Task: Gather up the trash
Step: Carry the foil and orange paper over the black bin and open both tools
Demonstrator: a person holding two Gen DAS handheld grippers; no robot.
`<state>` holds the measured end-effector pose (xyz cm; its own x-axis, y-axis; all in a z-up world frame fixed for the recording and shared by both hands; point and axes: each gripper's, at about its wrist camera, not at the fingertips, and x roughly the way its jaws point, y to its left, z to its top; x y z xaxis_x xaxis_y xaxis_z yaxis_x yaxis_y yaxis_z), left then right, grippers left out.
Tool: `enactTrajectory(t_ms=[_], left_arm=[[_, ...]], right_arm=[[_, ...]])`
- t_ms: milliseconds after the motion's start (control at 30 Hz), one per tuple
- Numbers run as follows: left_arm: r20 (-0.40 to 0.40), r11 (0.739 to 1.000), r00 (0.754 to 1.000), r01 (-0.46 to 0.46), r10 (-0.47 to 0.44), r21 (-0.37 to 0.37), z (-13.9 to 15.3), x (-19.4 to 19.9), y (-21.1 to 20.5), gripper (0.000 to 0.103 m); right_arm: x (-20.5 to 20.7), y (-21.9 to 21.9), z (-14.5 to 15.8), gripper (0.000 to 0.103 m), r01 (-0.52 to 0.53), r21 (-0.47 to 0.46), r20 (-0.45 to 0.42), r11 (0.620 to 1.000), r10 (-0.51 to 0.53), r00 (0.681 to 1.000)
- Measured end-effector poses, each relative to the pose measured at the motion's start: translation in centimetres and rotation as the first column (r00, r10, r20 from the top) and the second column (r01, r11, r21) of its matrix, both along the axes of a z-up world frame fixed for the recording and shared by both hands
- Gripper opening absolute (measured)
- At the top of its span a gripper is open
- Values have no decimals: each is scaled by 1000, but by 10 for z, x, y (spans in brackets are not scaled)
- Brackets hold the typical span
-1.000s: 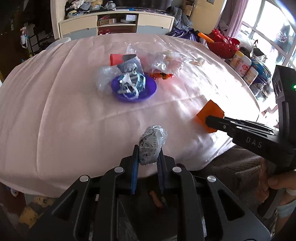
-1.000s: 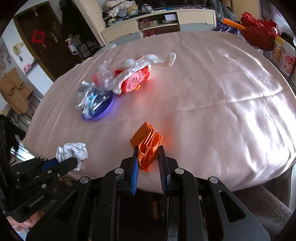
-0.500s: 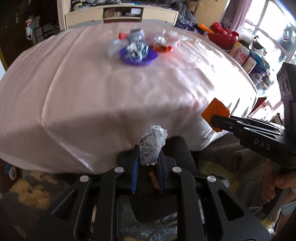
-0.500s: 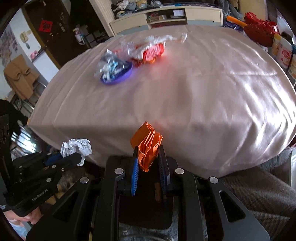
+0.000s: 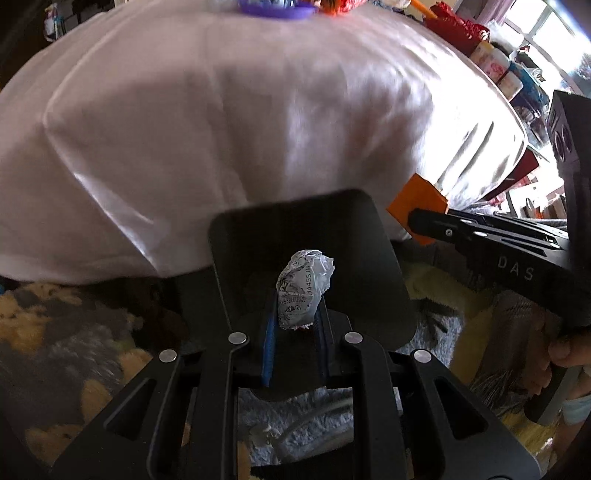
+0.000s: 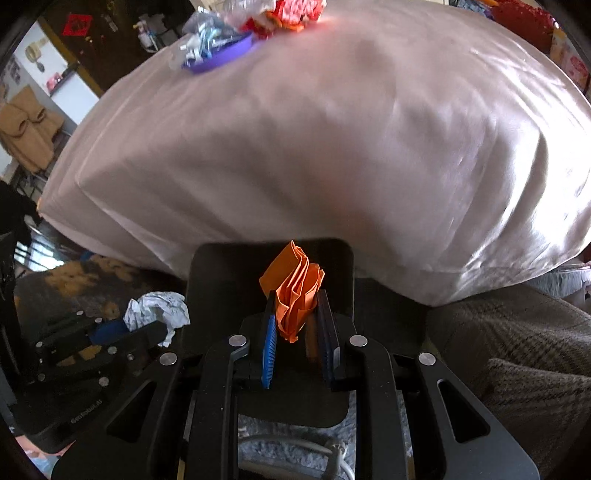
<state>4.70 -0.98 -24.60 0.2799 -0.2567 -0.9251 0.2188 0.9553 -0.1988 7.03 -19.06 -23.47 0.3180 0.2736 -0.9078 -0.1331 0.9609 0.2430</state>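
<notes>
Both claws have dropped from above the worktop (image 5: 229, 122) to below its near edge, and they now tilt steeply down over a black bin (image 5: 310, 236) standing on the patterned rug (image 5: 74, 332) just in front of the draped pink cloth. Left claw (image 5: 295, 314) pinches a crumpled ball of white printed paper (image 5: 304, 288) between its blue pads, and the ball sits over the bin's dark opening. Right claw (image 6: 297, 321) is pressed onto a folded wad of orange paper (image 6: 295, 291), which likewise hangs above the bin (image 6: 229, 280). In the right wrist view the left claw shows low at the left with its white paper (image 6: 157, 312); in the left wrist view the right claw reaches in from the right, the orange paper (image 5: 415, 205) at its tip, with part of a hand (image 5: 567, 350) on its handle. Far back on the worktop a purple dish (image 6: 221, 55) holds clear wrappers, and red and orange wrappers (image 6: 291, 14) lie beside it.
</notes>
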Motion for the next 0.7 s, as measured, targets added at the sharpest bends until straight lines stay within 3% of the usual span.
enactTrajectory(t_ms=[467,600,633,700], left_arm=[[-39,1000,999,12,-12,1,-13,3,-3,24],[-36,1000,999,11,-10,11,-12,3,-3,39],[-34,1000,999,9,-9,12,-11,3,-3,41],[-26,1000,1000,4,-3,19,-9,3,-2,56]], right_arm=[[-3,1,-11,24,-3,32,-66,999,5,998],[-2,-1,-10,50,13,44,-65,999,-10,998],[-2,-1,-9,50,16,43,-62,999,-13,998],[-2,-1,-8,52,23,43,-60,999,-20,998]])
